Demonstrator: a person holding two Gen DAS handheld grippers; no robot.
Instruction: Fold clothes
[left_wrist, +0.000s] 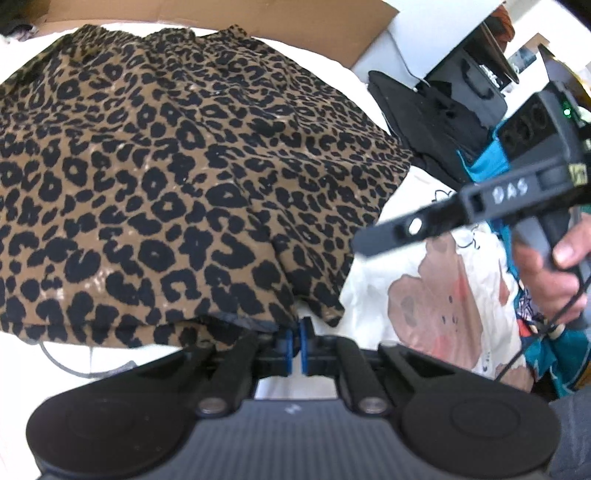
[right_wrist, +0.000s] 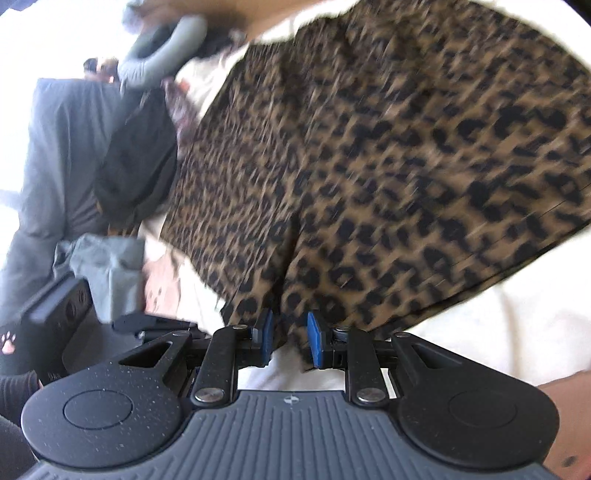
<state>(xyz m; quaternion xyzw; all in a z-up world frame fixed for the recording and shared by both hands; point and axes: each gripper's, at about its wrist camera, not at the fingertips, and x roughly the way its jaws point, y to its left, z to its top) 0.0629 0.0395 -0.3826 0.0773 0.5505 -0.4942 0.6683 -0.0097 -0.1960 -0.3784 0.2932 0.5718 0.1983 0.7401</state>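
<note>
The left gripper (left_wrist: 296, 341) is pinched on the near hem of a leopard-print garment (left_wrist: 177, 177).

In the left wrist view we see its two blue pads (left_wrist: 289, 347) pressed nearly together with the garment's dark hem edge caught between them. The garment lies spread on a white surface (left_wrist: 354, 74), with a floral cloth (left_wrist: 436, 295) just beside it on the right. A hand (left_wrist: 550, 273) holds the right gripper (left_wrist: 364, 245) above that floral cloth. In the blurred right wrist view we see the right gripper's blue pads (right_wrist: 317, 343) standing apart with a leopard-print corner between them; we cannot tell whether they press on it. A cardboard sheet (left_wrist: 207, 14) lies beyond the garment.
</note>
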